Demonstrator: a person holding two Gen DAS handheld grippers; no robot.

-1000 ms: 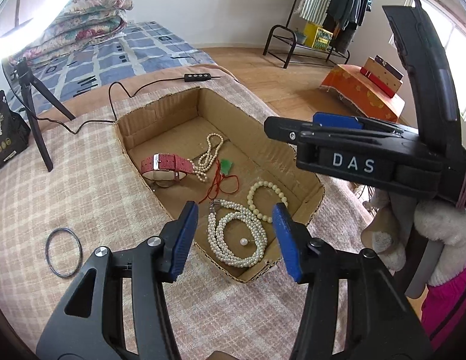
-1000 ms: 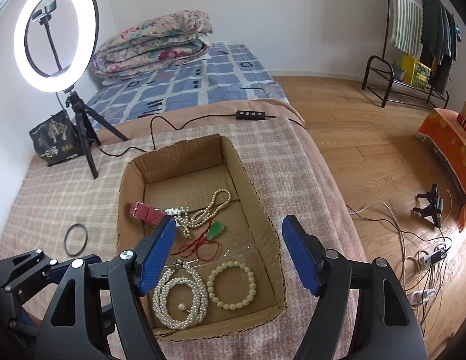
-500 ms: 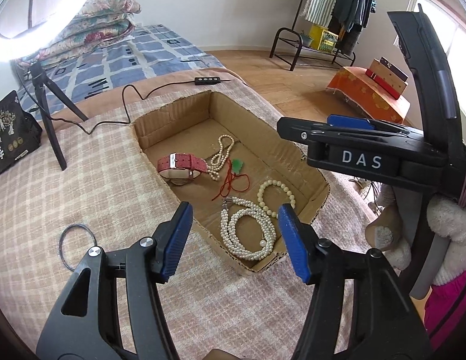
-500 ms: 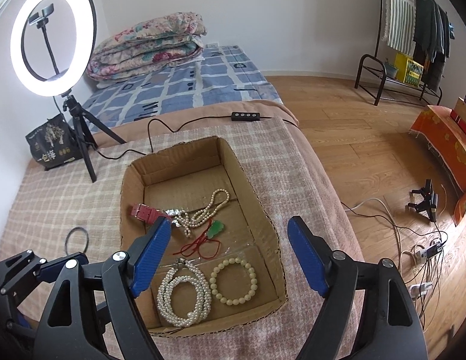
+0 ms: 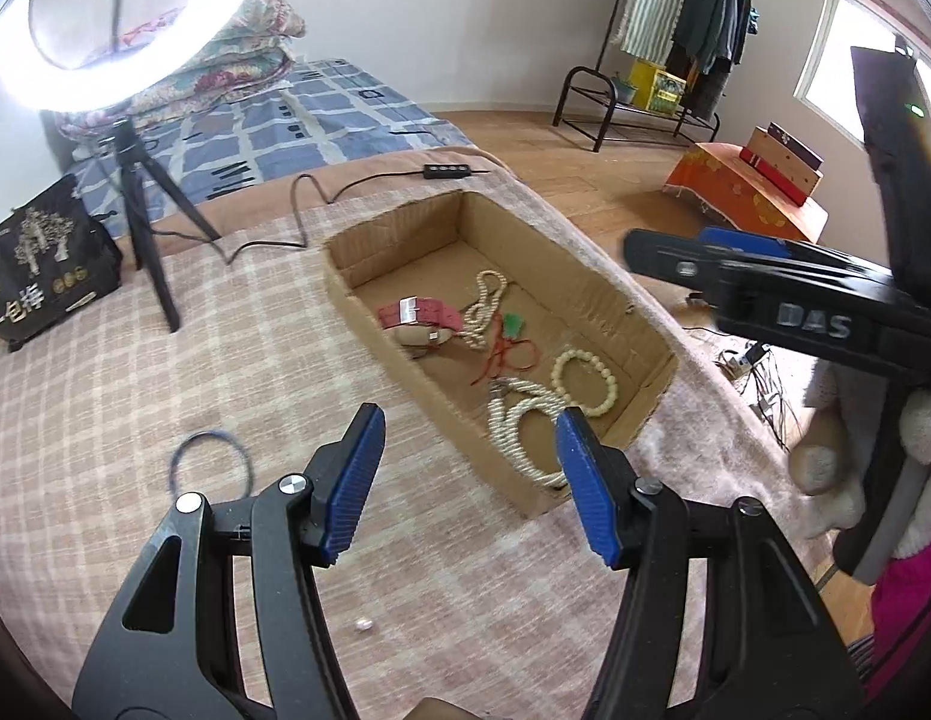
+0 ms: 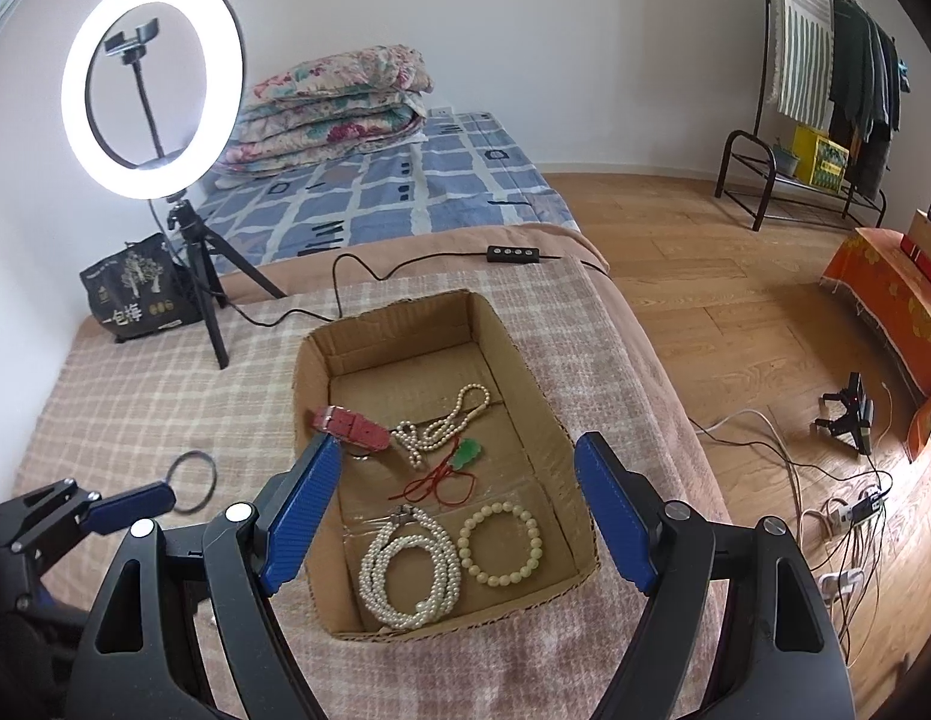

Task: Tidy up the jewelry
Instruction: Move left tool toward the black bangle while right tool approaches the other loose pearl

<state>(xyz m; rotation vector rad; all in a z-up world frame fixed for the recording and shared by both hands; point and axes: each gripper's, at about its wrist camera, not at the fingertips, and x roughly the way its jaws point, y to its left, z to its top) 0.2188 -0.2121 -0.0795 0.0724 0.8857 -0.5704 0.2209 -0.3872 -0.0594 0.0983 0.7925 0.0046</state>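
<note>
An open cardboard box [image 6: 528, 372] [image 5: 609, 294] lies on the checked blanket. In it are a red watch [image 6: 351, 429] [image 5: 417, 313], a thin pearl necklace [image 6: 447, 426], a green pendant on red cord [image 6: 465, 455] [image 5: 512, 324], a coiled pearl strand [image 6: 411, 570] [image 5: 519, 420] and a cream bead bracelet [image 6: 501, 543] [image 5: 585, 372]. A dark bangle [image 5: 209, 463] [image 6: 192, 480] lies on the blanket left of the box. My left gripper [image 5: 468, 486] is open and empty, above the blanket near the box's front-left wall. My right gripper [image 6: 453, 519] is open and empty over the box's near end.
A ring light on a tripod [image 6: 153, 84] and a black bag [image 6: 138, 288] stand at the back left, with a cable and remote [image 6: 513, 253]. A tiny pale bead [image 5: 363, 624] lies on the blanket. The bed edge drops to wooden floor with cables [image 6: 837, 510] at right.
My left gripper has pulled back and swung left, away from the box, so the bangle sits nearer its fingers. My right gripper has risen slightly. Both stayed open.
</note>
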